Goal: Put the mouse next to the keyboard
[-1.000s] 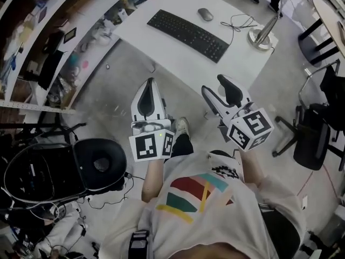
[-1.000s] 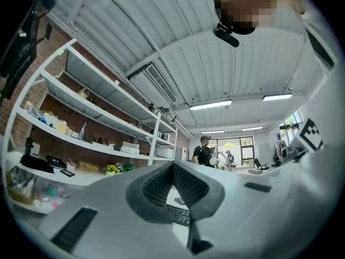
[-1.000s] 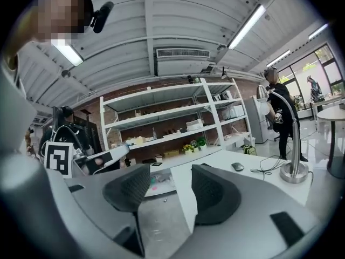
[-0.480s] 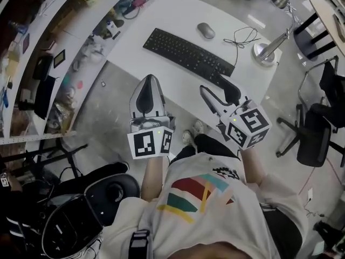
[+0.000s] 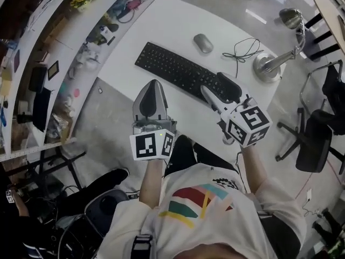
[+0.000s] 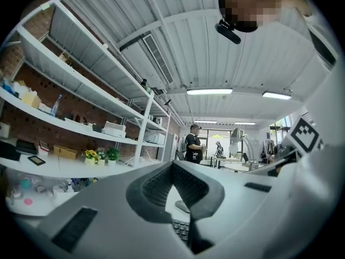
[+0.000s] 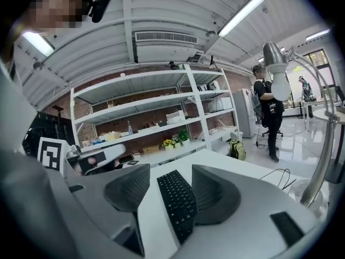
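Right gripper [image 5: 214,85]: jaws spread, empty, near the keyboard [image 5: 180,72].
Left gripper [image 5: 151,84]: jaws pressed together.
Mouse [image 5: 202,42]: likely light, rigid, slick-shelled; best pinched across its narrow sides.

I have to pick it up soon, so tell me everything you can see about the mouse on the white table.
The mouse is a small grey oval with a smooth, rounded shell that looks like plastic. It lies flat, top up, on the white table, beyond the far long edge of the black keyboard and clearly apart from it, toward the keyboard's right half. No cord shows on it. Only the table touches it.
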`<act>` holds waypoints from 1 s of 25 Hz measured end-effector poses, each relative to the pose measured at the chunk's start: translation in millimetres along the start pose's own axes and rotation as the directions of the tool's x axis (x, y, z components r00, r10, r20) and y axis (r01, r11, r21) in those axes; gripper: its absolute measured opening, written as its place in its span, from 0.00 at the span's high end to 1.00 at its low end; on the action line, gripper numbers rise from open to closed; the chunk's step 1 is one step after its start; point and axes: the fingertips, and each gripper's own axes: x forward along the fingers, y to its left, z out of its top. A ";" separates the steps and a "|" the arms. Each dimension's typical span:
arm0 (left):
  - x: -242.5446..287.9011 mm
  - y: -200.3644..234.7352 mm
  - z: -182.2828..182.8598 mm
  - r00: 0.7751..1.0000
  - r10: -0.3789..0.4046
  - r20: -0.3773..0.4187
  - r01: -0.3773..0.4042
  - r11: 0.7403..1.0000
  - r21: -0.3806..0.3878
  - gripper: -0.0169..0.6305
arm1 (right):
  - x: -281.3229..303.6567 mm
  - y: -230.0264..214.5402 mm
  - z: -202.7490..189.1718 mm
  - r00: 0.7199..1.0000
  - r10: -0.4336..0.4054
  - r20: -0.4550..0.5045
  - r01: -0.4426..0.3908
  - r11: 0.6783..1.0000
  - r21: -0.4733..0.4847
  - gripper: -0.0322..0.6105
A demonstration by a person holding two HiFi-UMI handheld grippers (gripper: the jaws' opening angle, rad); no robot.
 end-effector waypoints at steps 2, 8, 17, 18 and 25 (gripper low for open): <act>16.5 5.9 -7.2 1.000 -0.010 -0.004 0.010 1.000 -0.004 0.91 | 25.3 -19.6 -1.6 1.000 0.004 -0.026 -0.004 1.000 0.014 0.56; 52.2 25.4 -44.6 0.997 -0.044 -0.055 0.041 0.997 -0.064 0.91 | 91.4 -92.2 -14.1 0.982 -0.111 -0.152 0.107 0.994 -0.029 0.56; 97.7 65.0 -81.5 0.991 -0.049 -0.122 0.033 0.991 -0.129 0.91 | 201.9 -188.2 -71.4 0.864 -0.220 -0.454 0.186 0.975 -0.118 0.56; 102.8 70.3 -87.7 0.991 -0.045 -0.129 0.027 0.990 -0.138 0.91 | 210.6 -194.9 -81.1 0.840 -0.226 -0.493 0.191 0.974 -0.122 0.56; 121.4 105.9 -112.3 0.990 -0.029 -0.137 -0.003 0.975 -0.223 0.91 | 242.1 -211.0 -120.0 0.710 -0.250 -0.658 0.199 0.968 -0.152 0.56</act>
